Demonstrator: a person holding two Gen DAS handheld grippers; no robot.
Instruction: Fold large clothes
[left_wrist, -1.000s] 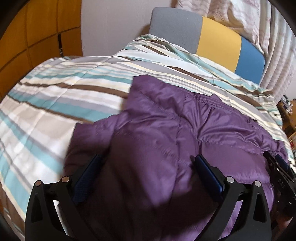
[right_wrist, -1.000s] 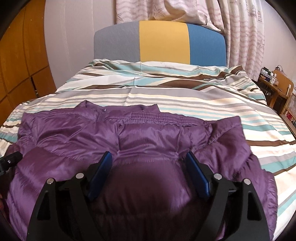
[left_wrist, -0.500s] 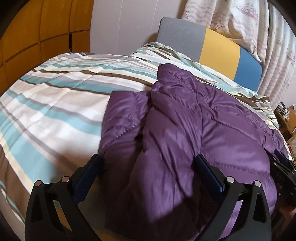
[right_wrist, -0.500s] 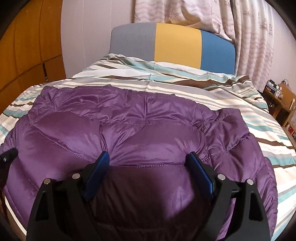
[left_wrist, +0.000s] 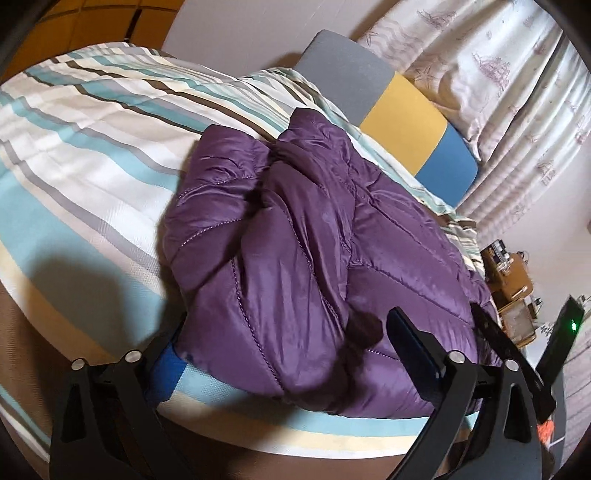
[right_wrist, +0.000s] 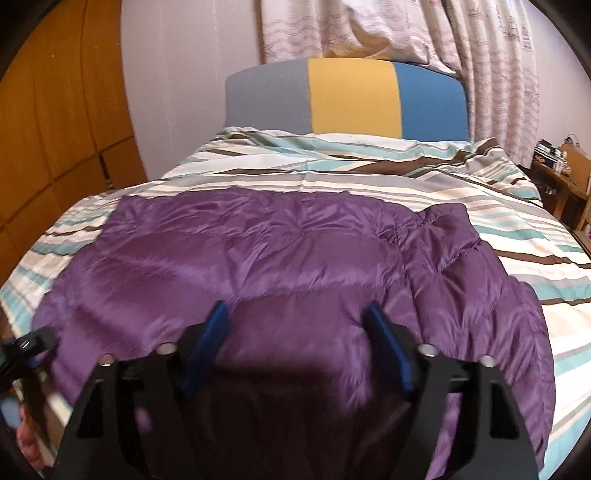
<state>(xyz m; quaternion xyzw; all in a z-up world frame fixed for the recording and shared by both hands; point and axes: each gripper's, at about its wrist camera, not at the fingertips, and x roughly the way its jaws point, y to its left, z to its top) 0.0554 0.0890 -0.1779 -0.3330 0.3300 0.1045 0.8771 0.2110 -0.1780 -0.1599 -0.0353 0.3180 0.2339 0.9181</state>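
1. Where the room fills both views, a bed (right_wrist: 424, 192) takes up most of it, covered by a striped quilt (left_wrist: 92, 155) in teal, brown, grey and cream; the quilt runs from 6 o'clock up to 12 in the right wrist view.
2. At 12 o'clock in that view stands the headboard (right_wrist: 347, 99), with grey, yellow and blue panels side by side; a pale patterned curtain (right_wrist: 491, 66) hangs behind it toward 1 o'clock.
3. Wooden panelling (right_wrist: 55, 147) covers the wall at 9 to 10 o'clock.
4. Spread on the quilt lies the purple puffer jacket (right_wrist: 258, 258), reaching from 8 o'clock across to 4 o'clock in the right wrist view, its near edge at the foot of the bed.
5. At 3 o'clock beside the bed sits a wooden side table (right_wrist: 569, 173) with small items too blurred to name.
6. Over the jacket's near part, at 6 o'clock, the right gripper (right_wrist: 295, 332) has its blue pads apart and closing, with puffy fabric between them; no pad is pressing it.
7. At the jacket's bunched left edge, the left gripper (left_wrist: 284, 347) stands wide, with the corner of the jacket between its fingers (left_wrist: 410, 347) and no squeeze visible.
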